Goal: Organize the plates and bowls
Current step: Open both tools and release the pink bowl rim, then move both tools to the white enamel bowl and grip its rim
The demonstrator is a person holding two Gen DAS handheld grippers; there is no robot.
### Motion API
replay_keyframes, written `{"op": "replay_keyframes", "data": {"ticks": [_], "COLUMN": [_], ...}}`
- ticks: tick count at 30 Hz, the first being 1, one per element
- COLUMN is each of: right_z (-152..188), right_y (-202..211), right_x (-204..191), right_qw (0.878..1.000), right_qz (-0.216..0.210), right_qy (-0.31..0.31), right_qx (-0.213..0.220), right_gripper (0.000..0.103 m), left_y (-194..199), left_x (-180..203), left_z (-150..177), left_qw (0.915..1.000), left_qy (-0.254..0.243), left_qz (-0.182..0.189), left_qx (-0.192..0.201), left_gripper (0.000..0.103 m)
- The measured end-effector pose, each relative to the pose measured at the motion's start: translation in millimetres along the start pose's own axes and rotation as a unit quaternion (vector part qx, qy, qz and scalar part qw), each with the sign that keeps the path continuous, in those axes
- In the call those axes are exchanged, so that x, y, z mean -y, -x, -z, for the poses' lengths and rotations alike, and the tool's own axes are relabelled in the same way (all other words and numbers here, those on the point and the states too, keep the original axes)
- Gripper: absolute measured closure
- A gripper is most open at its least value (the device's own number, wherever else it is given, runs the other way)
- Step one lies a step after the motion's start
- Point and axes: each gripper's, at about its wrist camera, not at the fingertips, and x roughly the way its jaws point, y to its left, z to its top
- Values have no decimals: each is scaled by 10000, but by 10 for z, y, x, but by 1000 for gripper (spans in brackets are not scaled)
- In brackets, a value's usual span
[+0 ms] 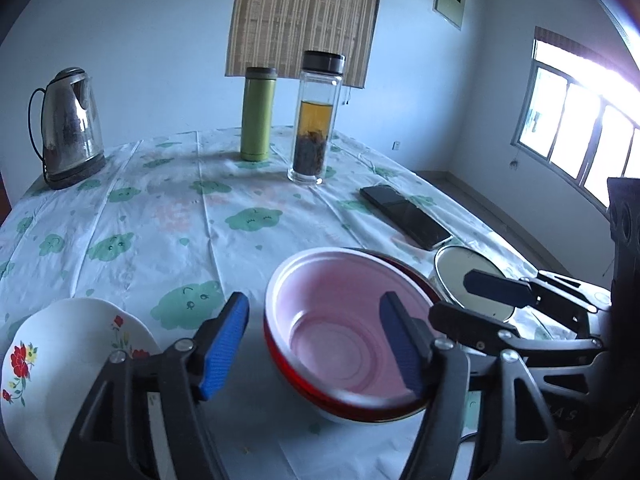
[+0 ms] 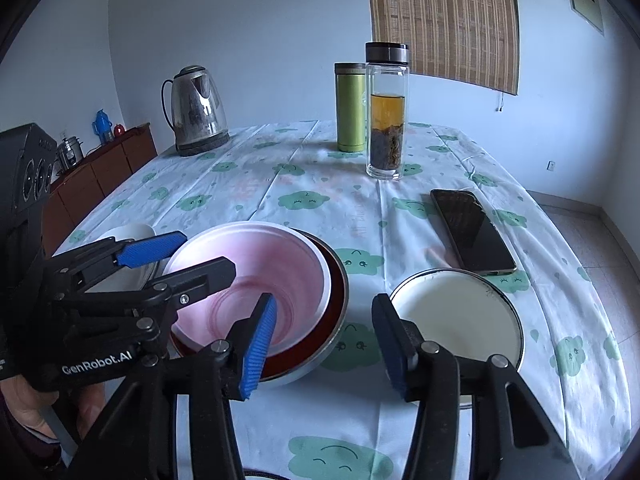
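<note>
Now pink bowl (image 1: 340, 328) nested in red bowl (image 2: 336, 300), left gripper (image 1: 320, 344) jaws apart astride its near rim, right gripper (image 2: 324, 340) parted beside it

Pale blue walls (image 2: 248, 32); bamboo blind (image 1: 304, 12) on the far wall. Bright window (image 1: 580, 120) at right. Low brown cabinet (image 2: 100, 168) along the left wall.

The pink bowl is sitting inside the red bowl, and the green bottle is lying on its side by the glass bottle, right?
Not quite. The green bottle stands upright beside the glass bottle, as the right wrist view shows. The pink bowl does sit inside the red bowl.
</note>
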Motion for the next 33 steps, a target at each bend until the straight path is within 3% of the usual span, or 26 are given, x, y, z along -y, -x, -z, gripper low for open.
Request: {"op": "replay_keyframes", "data": {"ticks": [7, 12, 21, 27, 33], "right_z": [50, 84, 256, 352, 384], "right_y": [62, 167, 328, 418, 380], "right_x": [83, 184, 511, 797, 1019], "right_qw": [9999, 9997, 9990, 9974, 9954], "right_qz": [-50, -60, 140, 333, 471], "right_qy": [-82, -154, -377, -595, -815], "right_qx": [63, 155, 184, 224, 177], "right_gripper": [50, 50, 50, 50, 50], "left_y": [-61, 1, 25, 209, 76], "left_x": [-20, -31, 2, 261, 811], "left_z": [28, 21, -1, -131, -248], "left_qw": [10000, 9999, 9993, 9983, 9981], "left_qy": [-19, 42, 117, -146, -593], "left_qz": [-58, -80, -297, -415, -38], "left_qx": [-48, 134, 182, 389, 163], "left_gripper": [34, 34, 34, 34, 38]}}
